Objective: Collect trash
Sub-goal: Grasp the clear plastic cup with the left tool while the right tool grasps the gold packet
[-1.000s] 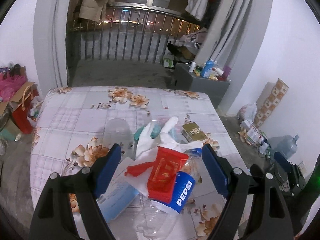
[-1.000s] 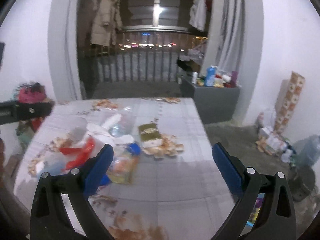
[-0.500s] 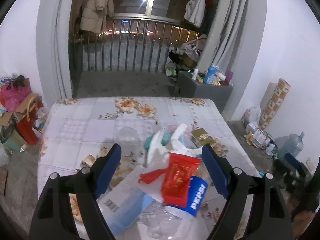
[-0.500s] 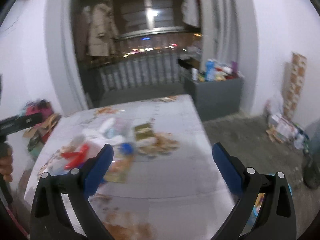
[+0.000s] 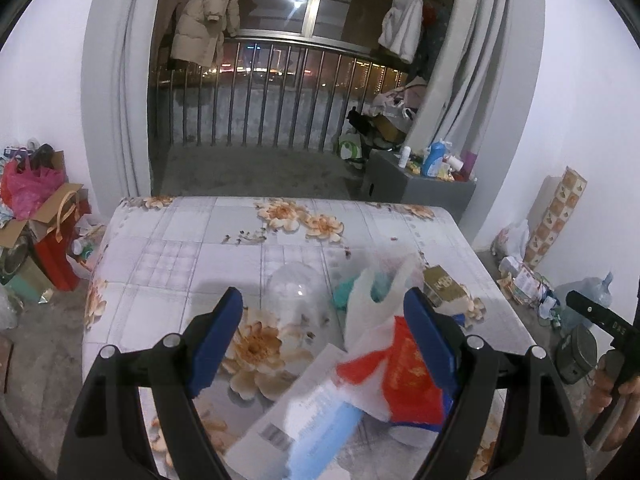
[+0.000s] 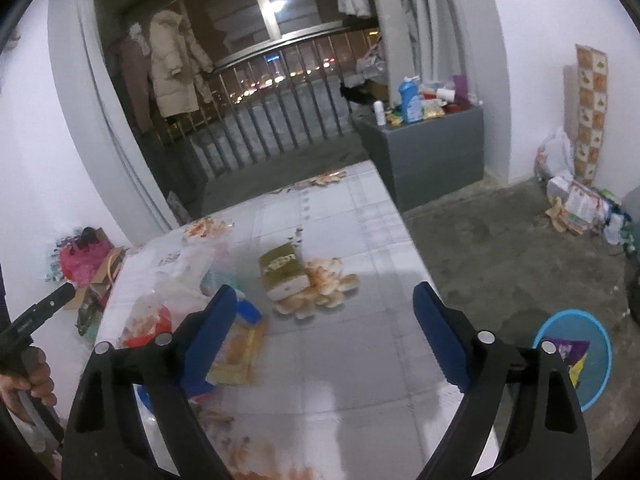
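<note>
Trash lies in a heap on the floral table point(image 5: 192, 256): a red packet point(image 5: 404, 380), a white plastic bag point(image 5: 376, 304), a clear plastic dome point(image 5: 296, 292), a printed paper sheet point(image 5: 304, 416) and a green-gold box point(image 5: 440, 284). My left gripper point(image 5: 324, 336) is open and empty, just above the heap. My right gripper point(image 6: 324, 328) is open and empty over the table's right half. In the right wrist view the green-gold box point(image 6: 282, 270) and a yellow wrapper point(image 6: 238, 348) lie ahead and to the left.
A blue bin point(image 6: 576, 356) holding a purple wrapper stands on the floor right of the table. A grey cabinet point(image 6: 432, 152) with bottles stands behind it. Bags and boxes point(image 5: 36, 216) crowd the floor at the left. Balcony railing point(image 5: 276, 100) is beyond.
The left gripper has drawn back and left, so the heap sits lower right in its view. The right gripper has swung right and tilted; the blue bin has come into view.
</note>
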### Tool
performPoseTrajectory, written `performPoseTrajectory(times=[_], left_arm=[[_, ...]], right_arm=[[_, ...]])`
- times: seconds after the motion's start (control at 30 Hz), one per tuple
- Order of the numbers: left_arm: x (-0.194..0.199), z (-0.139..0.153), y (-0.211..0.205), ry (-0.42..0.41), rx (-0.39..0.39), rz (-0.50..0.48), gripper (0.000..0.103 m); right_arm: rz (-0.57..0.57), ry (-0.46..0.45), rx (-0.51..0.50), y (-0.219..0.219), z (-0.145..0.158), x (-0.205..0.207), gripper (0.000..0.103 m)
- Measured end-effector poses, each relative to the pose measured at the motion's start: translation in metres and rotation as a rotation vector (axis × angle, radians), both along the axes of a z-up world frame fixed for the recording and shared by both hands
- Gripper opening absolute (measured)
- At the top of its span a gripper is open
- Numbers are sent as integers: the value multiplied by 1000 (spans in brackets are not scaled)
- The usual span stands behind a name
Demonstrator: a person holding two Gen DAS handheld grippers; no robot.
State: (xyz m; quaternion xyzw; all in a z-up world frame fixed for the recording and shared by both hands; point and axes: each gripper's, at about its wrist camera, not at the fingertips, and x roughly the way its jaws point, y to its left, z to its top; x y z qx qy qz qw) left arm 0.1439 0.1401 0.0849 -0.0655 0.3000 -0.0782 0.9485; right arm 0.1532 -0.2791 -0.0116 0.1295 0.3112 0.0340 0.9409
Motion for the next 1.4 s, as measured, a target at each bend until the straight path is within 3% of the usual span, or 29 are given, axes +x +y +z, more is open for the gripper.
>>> performPoseTrajectory(times=[0.3,0.67,1.03,1.3,1.4], left_arm=[[49,-20,6,49,27,-100,80],[127,-76,2,217,38,-120,80],[144,-99,2,284,35,-144,76],[150,-105,0,309,18,-151,66],[151,-105,0,299,26,-145,66]], right_arm=[[66,44,-28,22,-1,47,81],[194,245,-84,50,-54,128,81],[258,382,-105,62,-85,168,81],[266,411,-103,61,-94,173,70],[277,409,-74,59,-92,172,57]])
